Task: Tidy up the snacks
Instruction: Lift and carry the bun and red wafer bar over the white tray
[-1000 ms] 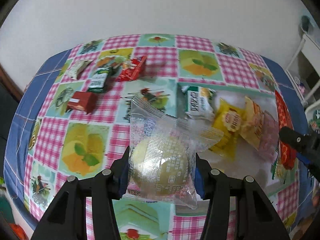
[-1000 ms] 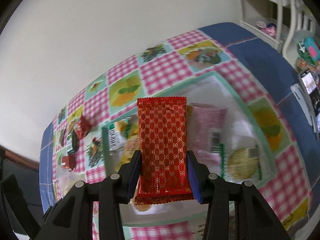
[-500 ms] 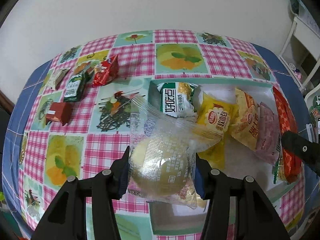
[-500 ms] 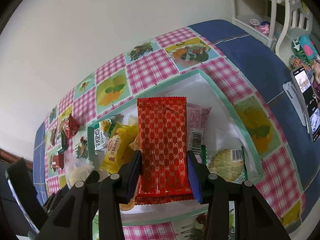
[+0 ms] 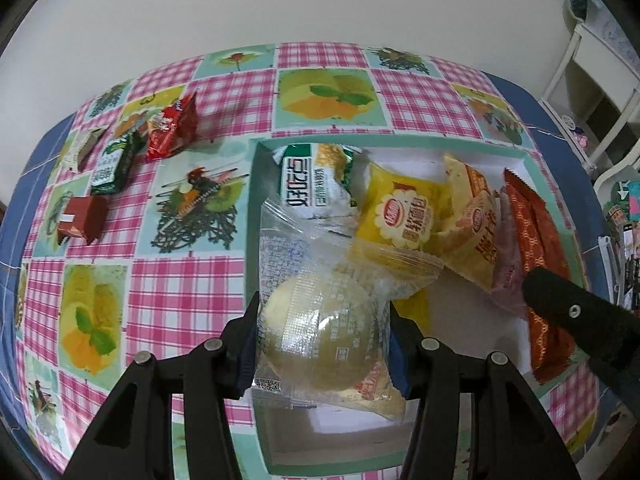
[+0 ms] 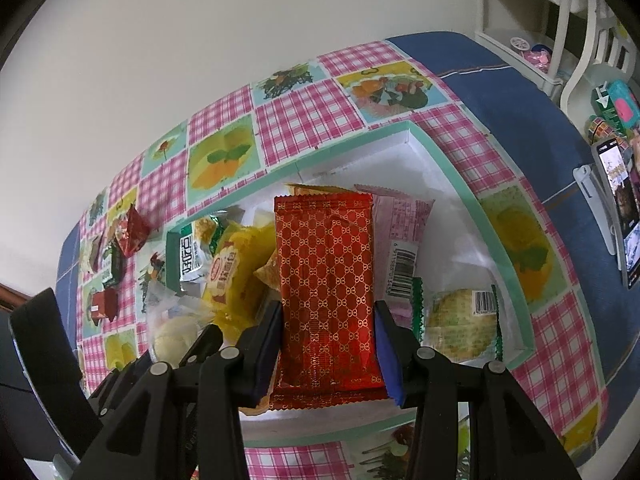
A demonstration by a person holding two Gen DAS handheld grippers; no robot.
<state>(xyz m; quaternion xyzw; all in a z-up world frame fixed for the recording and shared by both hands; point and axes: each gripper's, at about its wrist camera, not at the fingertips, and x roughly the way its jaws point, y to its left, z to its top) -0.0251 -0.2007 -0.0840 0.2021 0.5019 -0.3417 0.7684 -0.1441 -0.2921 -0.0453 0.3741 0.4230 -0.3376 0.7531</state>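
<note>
My left gripper (image 5: 322,344) is shut on a clear-wrapped round yellow pastry (image 5: 320,332), held over the left part of a white box with a mint-green rim (image 5: 254,184). My right gripper (image 6: 326,346) is shut on a red patterned snack packet (image 6: 326,280), held upright over the same box (image 6: 436,156). In the box lie a green-white packet (image 5: 312,180), yellow packets (image 5: 404,212), a pink packet (image 6: 404,232) and a round green-wrapped biscuit (image 6: 460,320). The right gripper's finger (image 5: 576,312) and the red packet (image 5: 536,232) show at the right of the left wrist view.
Loose snacks lie on the chequered tablecloth left of the box: a red packet (image 5: 172,128), a dark green packet (image 5: 114,164), a pale one (image 5: 82,148) and a small brown-red box (image 5: 82,218). A white shelf (image 6: 532,32) and a phone (image 6: 620,204) stand to the right.
My left gripper carried the pastry rightward and down, from over the tablecloth to over the box's left part. The right gripper kept the red packet over the box, barely shifting.
</note>
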